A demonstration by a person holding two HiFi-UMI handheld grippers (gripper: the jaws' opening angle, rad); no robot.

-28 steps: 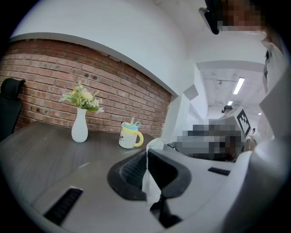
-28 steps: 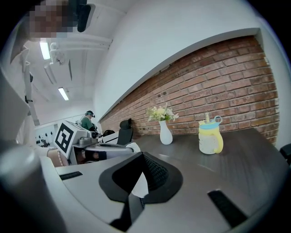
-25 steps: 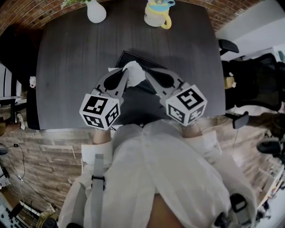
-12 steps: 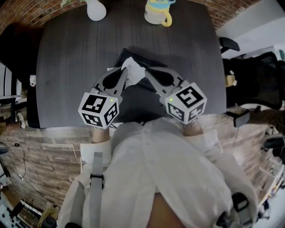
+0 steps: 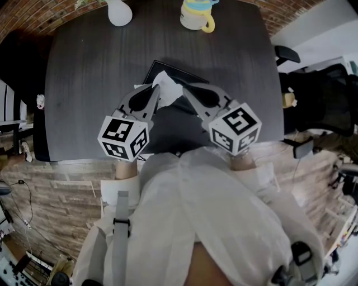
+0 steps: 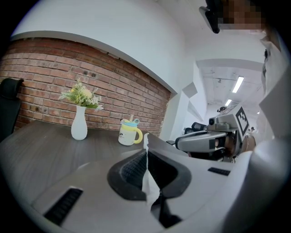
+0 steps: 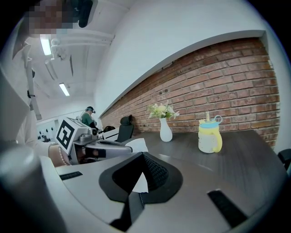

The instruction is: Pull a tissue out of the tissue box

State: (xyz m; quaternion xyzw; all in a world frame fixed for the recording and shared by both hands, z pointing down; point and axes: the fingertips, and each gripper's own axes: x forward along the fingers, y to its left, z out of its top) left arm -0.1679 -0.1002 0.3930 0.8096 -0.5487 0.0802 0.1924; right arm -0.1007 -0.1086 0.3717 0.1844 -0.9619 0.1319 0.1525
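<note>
Left gripper (image 5: pixel 157 91) jaws clamped on tissue (image 5: pixel 168 88) over black tissue box (image 5: pixel 163 68). Right gripper (image 5: pixel 185 89) jaws closed, pinching tissue edge. Dark surface (image 5: pixel 95 72).

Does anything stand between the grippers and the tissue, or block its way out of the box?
Nothing visible: left gripper and right gripper are both shut on the tissue above the tissue box.

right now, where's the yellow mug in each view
Head view: yellow mug at the top edge, right of centre.
Left gripper view: just left of centre.
Right gripper view: right of centre.
Shared landmark: white vase, left of the mug in all three.
</note>
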